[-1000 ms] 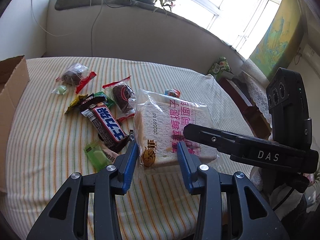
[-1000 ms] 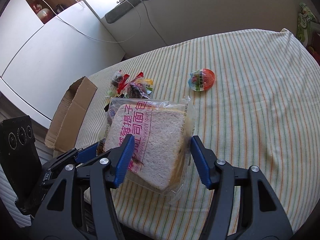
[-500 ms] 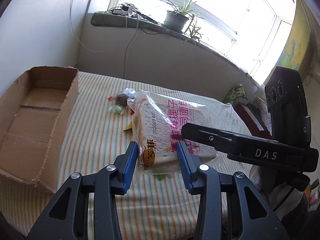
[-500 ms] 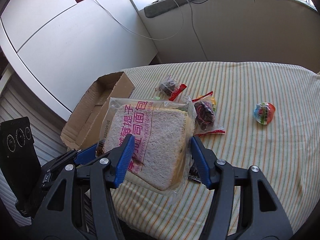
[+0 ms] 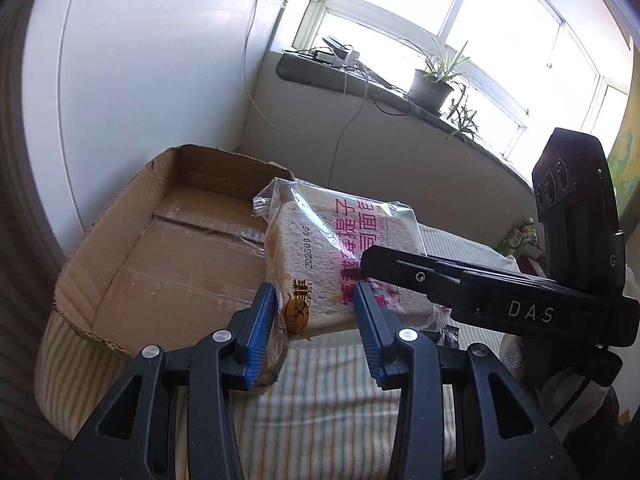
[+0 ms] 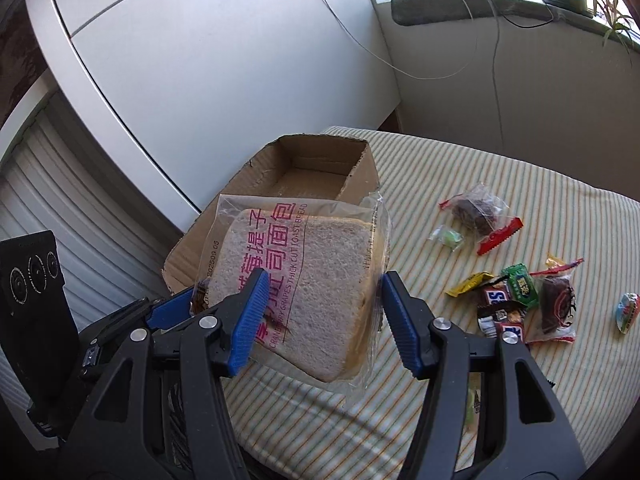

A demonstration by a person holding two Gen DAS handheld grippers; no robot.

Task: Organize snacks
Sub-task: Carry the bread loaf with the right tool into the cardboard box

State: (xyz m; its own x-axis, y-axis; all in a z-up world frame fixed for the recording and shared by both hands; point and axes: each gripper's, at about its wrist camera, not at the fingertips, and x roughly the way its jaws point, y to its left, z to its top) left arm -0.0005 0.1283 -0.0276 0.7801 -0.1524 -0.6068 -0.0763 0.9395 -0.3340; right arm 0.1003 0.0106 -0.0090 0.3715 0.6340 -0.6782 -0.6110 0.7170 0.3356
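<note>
A clear bag of sliced toast bread (image 5: 340, 256) with pink print is held in the air between both grippers, beside the open cardboard box (image 5: 168, 248). My left gripper (image 5: 316, 312) is shut on one corner of the bread bag. My right gripper (image 6: 320, 308) is shut on the bread bag (image 6: 304, 280) across its width. The box (image 6: 316, 168) is empty and lies just beyond the bag. Its near rim is hidden by the bag in the right wrist view.
Loose snacks lie on the striped tablecloth (image 6: 500, 208): a dark snack in a clear bag with a red end (image 6: 478, 212), a small green candy (image 6: 448, 237), a heap of chocolate bars and wrappers (image 6: 516, 304), and a round colourful sweet (image 6: 627, 312). A white cabinet (image 6: 200, 80) stands behind the box.
Both grippers have lifted the bread bag off the table and carried it left, from over the snack pile to the edge of the cardboard box.
</note>
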